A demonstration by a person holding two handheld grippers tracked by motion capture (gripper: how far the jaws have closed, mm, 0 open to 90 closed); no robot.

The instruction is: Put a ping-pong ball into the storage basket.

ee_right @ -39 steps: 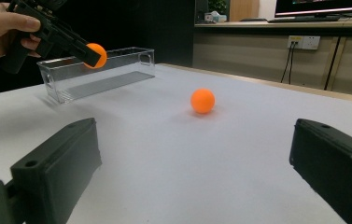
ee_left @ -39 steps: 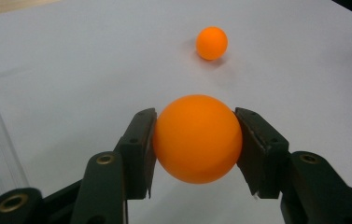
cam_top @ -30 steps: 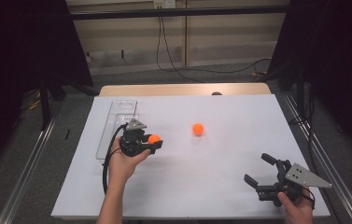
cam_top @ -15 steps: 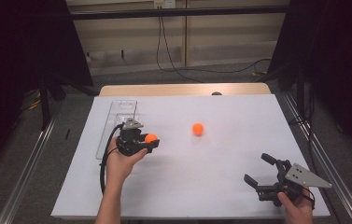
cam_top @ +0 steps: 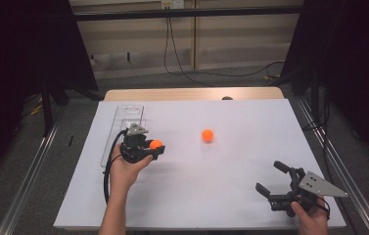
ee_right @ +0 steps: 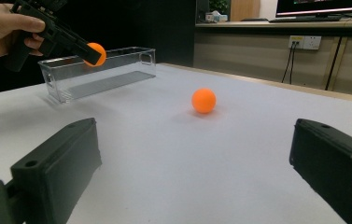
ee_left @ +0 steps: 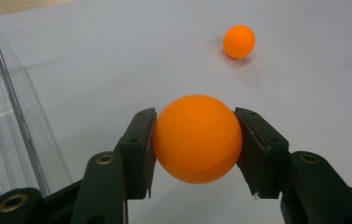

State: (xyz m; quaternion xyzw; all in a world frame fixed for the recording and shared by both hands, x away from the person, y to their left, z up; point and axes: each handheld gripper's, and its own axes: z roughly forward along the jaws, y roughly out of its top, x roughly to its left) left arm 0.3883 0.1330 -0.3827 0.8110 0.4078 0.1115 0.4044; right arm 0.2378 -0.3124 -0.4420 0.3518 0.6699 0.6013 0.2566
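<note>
My left gripper (cam_top: 156,145) is shut on an orange ball (ee_left: 196,137), its two black jaws pressing the ball's sides. It hovers above the white table just right of a clear plastic tray (cam_top: 123,117). The right gripper view shows the held ball (ee_right: 94,53) raised in front of that tray (ee_right: 113,70). A second orange ball (cam_top: 207,135) rests loose on the table near the middle, also seen ahead of the left jaws (ee_left: 239,41) and between the right ones (ee_right: 204,101). My right gripper (cam_top: 268,176) is open at the front right, holding nothing.
The white table sheet (cam_top: 231,196) spreads between the two hands. A wooden table edge (cam_top: 192,93) runs along the back. Metal rails (cam_top: 30,171) flank the table, and cables lie on the floor behind.
The left gripper has drifted slightly left towards the clear tray with the ball still clamped. The right gripper and the loose ball have stayed put.
</note>
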